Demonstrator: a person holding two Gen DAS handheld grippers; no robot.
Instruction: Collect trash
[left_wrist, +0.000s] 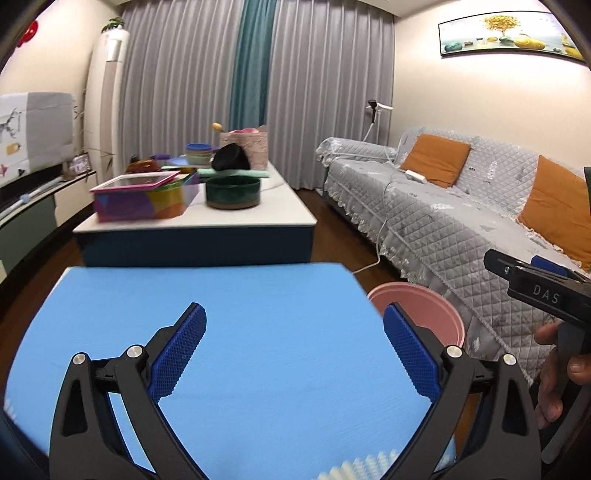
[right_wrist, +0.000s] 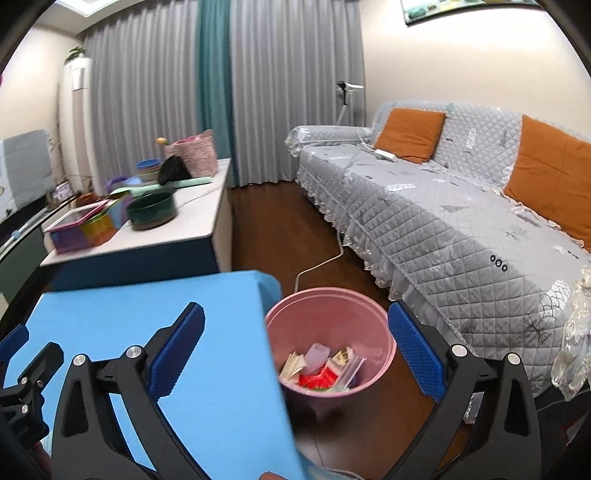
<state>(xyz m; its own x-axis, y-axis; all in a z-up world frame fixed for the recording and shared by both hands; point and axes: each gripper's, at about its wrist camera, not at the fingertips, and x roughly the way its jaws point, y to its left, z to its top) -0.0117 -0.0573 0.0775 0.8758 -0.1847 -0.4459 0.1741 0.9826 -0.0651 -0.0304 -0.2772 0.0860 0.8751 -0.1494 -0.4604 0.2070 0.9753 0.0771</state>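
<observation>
A pink trash bin (right_wrist: 328, 306) stands on the wood floor between a blue mat-covered surface (right_wrist: 147, 332) and the sofa. It holds several pieces of trash (right_wrist: 321, 369): paper, a red wrapper, clear plastic. My right gripper (right_wrist: 295, 354) is open and empty, above the mat's edge and the bin. My left gripper (left_wrist: 295, 350) is open and empty over the blue mat (left_wrist: 221, 314); the bin's rim (left_wrist: 417, 295) shows at its right. The right gripper's body (left_wrist: 535, 284) appears at the right edge of the left wrist view.
A low white table (left_wrist: 236, 218) beyond the mat carries a colourful box (left_wrist: 144, 197), a dark green bowl (left_wrist: 232, 192), bowls and a basket. A grey quilted sofa (right_wrist: 443, 229) with orange cushions runs along the right. A white cable (right_wrist: 325, 258) crosses the floor.
</observation>
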